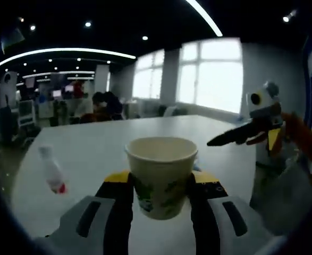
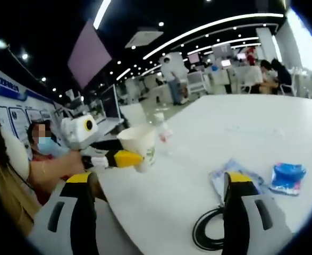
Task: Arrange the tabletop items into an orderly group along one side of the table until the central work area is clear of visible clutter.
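The left gripper (image 1: 161,194) has its jaws closed on a paper cup (image 1: 161,178), gripped low on its wall so the open mouth stays upright. In the right gripper view the cup (image 2: 138,144) hangs clear of the table (image 2: 262,119), at centre left of the frame, which suggests it is being carried toward a grouping spot. The right gripper (image 2: 158,204) holds nothing, its jaws spread wide at the bottom of the frame.

Just past the right gripper lie a coiled black cable (image 2: 208,231), a plastic packet (image 2: 231,172) and a blue packet (image 2: 287,178), close together at lower right. A small bottle (image 1: 52,171) lies on its side at left centre of the left gripper view, near the table's curved edge. The far middle of the table looks bare, giving ample room for moving. The person's sleeve (image 2: 55,170) sits at the near edge.
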